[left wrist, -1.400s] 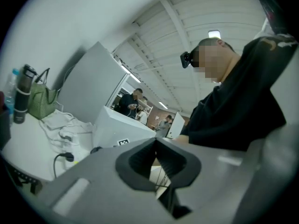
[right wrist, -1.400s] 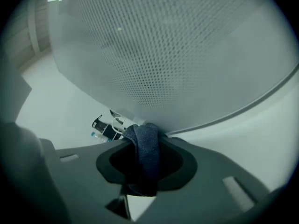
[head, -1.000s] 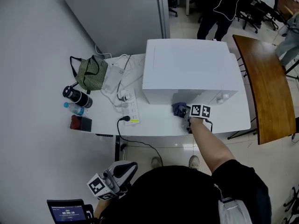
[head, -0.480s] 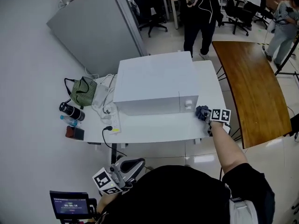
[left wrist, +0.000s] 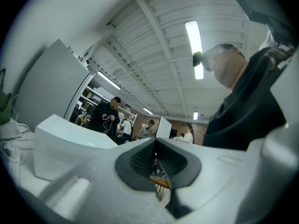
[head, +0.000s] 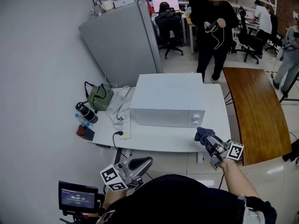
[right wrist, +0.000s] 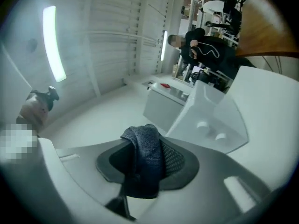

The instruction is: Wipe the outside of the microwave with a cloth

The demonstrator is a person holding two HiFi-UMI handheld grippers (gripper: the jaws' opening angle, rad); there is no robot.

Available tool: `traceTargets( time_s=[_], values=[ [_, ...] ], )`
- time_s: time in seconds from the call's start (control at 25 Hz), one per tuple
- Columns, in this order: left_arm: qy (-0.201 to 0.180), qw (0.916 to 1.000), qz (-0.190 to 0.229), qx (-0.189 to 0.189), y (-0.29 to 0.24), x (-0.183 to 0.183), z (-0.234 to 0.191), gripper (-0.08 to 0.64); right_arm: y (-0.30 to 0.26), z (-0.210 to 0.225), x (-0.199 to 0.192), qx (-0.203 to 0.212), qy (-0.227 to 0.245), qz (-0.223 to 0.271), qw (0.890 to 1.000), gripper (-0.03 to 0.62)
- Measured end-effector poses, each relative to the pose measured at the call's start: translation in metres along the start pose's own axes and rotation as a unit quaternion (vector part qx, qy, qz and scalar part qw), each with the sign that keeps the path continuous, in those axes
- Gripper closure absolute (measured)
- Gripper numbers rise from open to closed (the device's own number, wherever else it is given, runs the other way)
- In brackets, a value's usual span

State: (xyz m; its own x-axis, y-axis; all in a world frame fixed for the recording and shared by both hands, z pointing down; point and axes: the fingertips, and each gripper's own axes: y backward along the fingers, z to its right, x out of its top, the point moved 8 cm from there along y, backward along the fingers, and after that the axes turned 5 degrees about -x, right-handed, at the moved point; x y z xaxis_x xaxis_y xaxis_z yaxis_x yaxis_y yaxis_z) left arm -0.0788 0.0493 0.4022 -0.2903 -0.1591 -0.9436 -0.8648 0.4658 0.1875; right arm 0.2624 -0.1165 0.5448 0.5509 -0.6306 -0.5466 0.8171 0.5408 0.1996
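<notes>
1. Cloth (right wrist: pixel 145 148): dark blue-grey knit fabric, coarse, matt.
2. Microwave (head: pixel 163 97): white casing, smooth, satin (metal or plastic, can't tell).
3. Right gripper (right wrist: pixel 147 169) & left gripper (left wrist: pixel 156 167): pale grey plastic shells, matt; pads (right wrist: pixel 180 162) dark, ribbed, rubbery-looking.
4. Table (head: pixel 159 141): white top, smooth, slight sheen.
5. Side table (head: pixel 254 111): brown wood, glossy.
6. Bag (head: pixel 99 97): green fabric, matt.
7. Floor (head: pixel 187 55): pale tiles, shiny w/ reflections.

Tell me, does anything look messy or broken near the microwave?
Nothing looks broken or spilled. The only untidy spot is left of the microwave, where white cables lie in a tangle on the table, and a black cord hangs over its front edge. The right tool grips the cloth, clear of the microwave.
</notes>
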Motion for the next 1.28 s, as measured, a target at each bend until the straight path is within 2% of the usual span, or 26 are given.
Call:
traceTargets(
  time_s=[0.16, 0.28, 0.4, 0.56, 0.8, 0.96, 1.12, 1.28],
  values=[
    [-0.020, 0.9995, 0.011, -0.024, 0.033, 0.000, 0.002, 0.555, -0.018, -0.061, -0.028, 0.079, 0.088, 0.016, 0.993, 0.472],
    [-0.021, 0.9986, 0.010, -0.049, 0.076, 0.009, 0.012, 0.557, -0.032, -0.126, -0.054, 0.112, 0.127, 0.037, 0.985, 0.472],
    [-0.011, 0.9975, -0.010, -0.069, 0.126, 0.011, 0.023, 0.557, -0.038, -0.179, -0.098, 0.113, 0.146, 0.050, 0.982, 0.465],
    [0.011, 0.9961, -0.034, -0.081, 0.168, -0.001, 0.039, 0.557, -0.045, -0.230, -0.161, 0.138, 0.130, 0.029, 0.981, 0.448],
    [0.016, 0.9913, -0.039, -0.125, 0.177, -0.012, 0.093, 0.557, -0.009, -0.298, -0.193, 0.115, 0.221, 0.009, 0.968, 0.457],
    [0.010, 0.9930, -0.026, -0.115, 0.169, -0.015, 0.126, 0.555, 0.014, -0.317, -0.194, 0.087, 0.261, -0.033, 0.961, 0.466],
    [0.010, 0.9930, -0.011, -0.117, 0.149, -0.027, 0.161, 0.557, 0.053, -0.324, -0.192, 0.054, 0.291, -0.053, 0.954, 0.469],
    [0.017, 0.9936, -0.008, -0.112, 0.133, -0.039, 0.190, 0.557, 0.087, -0.328, -0.189, 0.046, 0.309, -0.069, 0.948, 0.471]
  ],
)
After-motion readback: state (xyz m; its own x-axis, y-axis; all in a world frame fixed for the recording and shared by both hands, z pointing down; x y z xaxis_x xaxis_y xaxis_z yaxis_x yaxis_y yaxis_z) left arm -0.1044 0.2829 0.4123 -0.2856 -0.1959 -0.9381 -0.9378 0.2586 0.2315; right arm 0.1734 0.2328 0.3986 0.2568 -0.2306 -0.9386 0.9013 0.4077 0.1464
